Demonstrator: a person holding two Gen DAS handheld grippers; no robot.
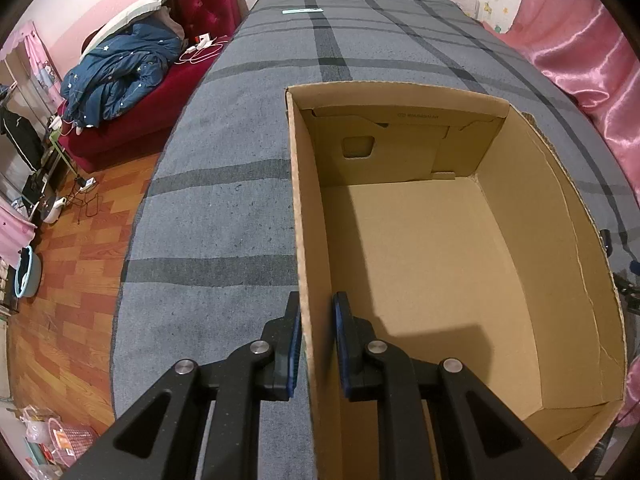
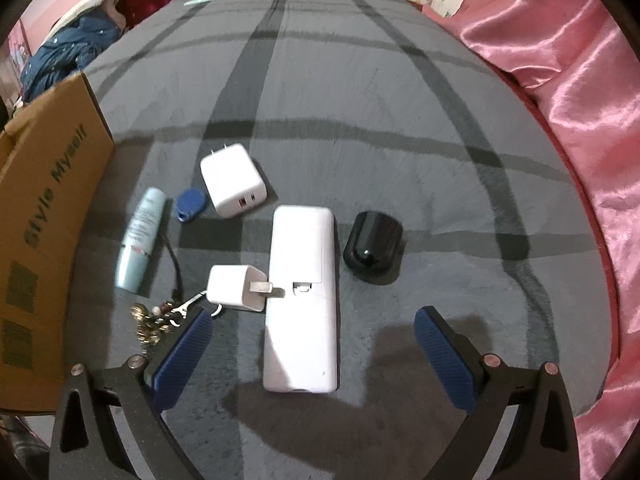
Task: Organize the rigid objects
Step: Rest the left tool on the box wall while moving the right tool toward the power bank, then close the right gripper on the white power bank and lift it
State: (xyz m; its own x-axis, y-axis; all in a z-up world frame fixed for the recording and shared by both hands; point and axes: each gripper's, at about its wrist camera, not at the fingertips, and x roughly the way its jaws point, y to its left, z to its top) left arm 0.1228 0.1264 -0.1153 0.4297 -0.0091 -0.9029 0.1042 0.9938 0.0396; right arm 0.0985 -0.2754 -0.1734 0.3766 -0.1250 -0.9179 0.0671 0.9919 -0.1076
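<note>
The left tool was closed on the cardboard box's near wall, apparently steadying it for loading. The right tool hung wide open and empty over the white remote, which lay on the bed among two chargers, a tube and keys.

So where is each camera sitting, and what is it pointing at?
Left wrist view: sits on the left gripper, looking forward and down into the empty cardboard box; its two fingers straddle the box's near left wall.
Right wrist view: sits on the right gripper, looking down at the white remote, two chargers, a black puck, a tube, a blue tag and keys; its fingers are spread wide.
Both show the box and the grey striped blanket.
</note>
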